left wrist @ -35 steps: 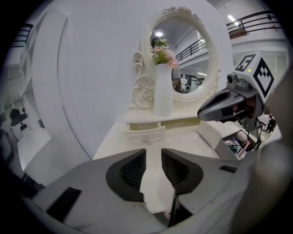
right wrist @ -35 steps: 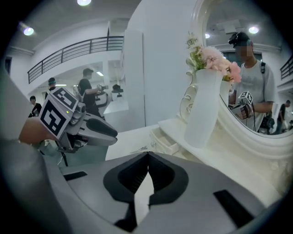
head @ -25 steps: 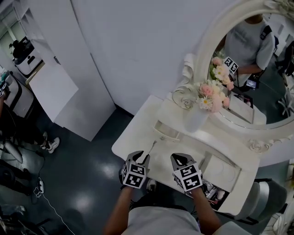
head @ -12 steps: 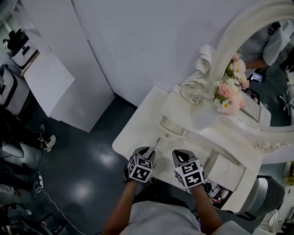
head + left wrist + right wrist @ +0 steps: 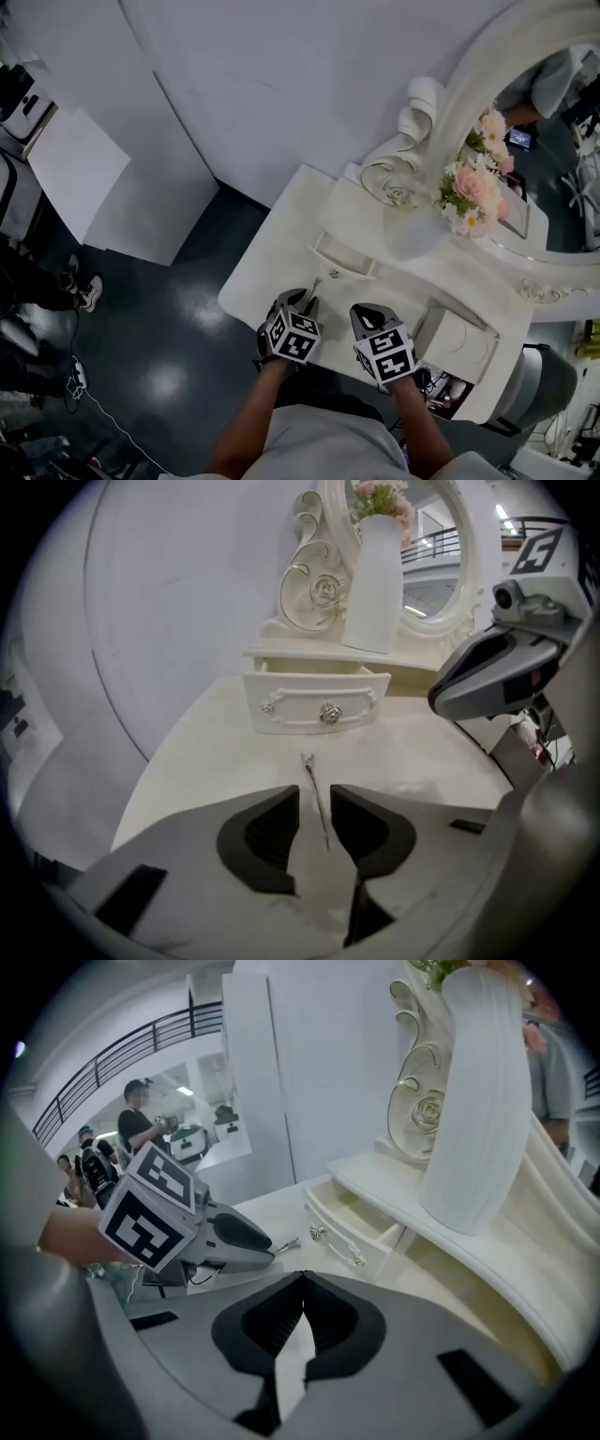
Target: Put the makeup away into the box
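Two hand-held grippers hang over one white curved desk (image 5: pixel 267 277), each carrying one marker cube. The only makeup item that can be made out on the desk is a thin silvery metal stick (image 5: pixel 316 799). It lies flat at 12 o'clock from the left gripper (image 5: pixel 302 298), whose fingers stand narrowly apart. The stick shows in the gap between them without either finger touching it. The right gripper (image 5: pixel 303 1279) has its fingers tip to tip with nothing between them.

Beyond the stick, still at 12 o'clock, one small white drawer with rosette knobs (image 5: pixel 317 703) stands pulled open. One tall white ribbed vase (image 5: pixel 412 239) of pink and white flowers (image 5: pixel 473 183) stands before one ornate oval mirror frame (image 5: pixel 450 112). One white square lidded box (image 5: pixel 459 339) sits at 3 o'clock from the right gripper, well apart from the stick.

Compared with a second ago, both grippers have sunk closer to the desk, and the left one has closed in on the stick's near end. The stick, drawer and box have not moved.
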The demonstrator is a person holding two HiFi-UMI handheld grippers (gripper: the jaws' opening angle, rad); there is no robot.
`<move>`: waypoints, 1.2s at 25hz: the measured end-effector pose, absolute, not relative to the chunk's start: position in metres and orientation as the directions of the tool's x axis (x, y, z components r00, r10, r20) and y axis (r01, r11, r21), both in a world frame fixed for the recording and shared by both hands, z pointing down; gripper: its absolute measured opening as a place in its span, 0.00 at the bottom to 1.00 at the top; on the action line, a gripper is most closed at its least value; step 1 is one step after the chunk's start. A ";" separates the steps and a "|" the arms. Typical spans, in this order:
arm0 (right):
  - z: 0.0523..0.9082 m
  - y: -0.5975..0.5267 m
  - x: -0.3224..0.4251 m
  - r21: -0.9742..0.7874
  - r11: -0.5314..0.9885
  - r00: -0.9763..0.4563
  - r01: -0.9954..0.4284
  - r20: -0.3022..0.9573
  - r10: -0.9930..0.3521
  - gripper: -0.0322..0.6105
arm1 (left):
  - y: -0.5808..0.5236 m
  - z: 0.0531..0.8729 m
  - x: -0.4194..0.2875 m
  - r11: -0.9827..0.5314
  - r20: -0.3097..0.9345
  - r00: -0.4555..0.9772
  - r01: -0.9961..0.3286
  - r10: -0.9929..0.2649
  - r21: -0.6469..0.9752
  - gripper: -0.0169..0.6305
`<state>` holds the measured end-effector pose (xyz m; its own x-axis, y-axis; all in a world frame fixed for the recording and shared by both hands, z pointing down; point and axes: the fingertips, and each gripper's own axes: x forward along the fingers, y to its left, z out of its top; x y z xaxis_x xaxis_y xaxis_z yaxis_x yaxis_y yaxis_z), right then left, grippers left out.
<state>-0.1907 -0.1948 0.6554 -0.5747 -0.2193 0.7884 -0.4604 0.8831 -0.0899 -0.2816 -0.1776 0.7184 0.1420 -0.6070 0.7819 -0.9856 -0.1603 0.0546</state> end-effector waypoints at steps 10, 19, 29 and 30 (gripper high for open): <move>0.664 -0.194 -0.193 -0.094 0.882 -0.562 -0.462 0.800 -0.209 0.05 | -0.182 0.722 -0.280 -0.162 0.796 0.110 -0.987 -0.596 0.015 0.16; 0.658 -0.199 -0.183 -0.084 0.874 -0.562 -0.479 0.794 -0.232 0.05 | -0.181 0.723 -0.285 -0.136 0.803 0.105 -0.990 -0.587 0.030 0.05; 0.639 -0.207 -0.167 -0.063 0.859 -0.575 -0.508 0.767 -0.284 0.05 | -0.178 0.704 -0.300 -0.045 0.752 0.081 -0.997 -0.654 0.068 0.05; 0.636 -0.208 -0.165 -0.059 0.859 -0.576 -0.509 0.764 -0.290 0.05 | -0.179 0.699 -0.301 -0.042 0.743 0.081 -0.997 -0.664 0.071 0.05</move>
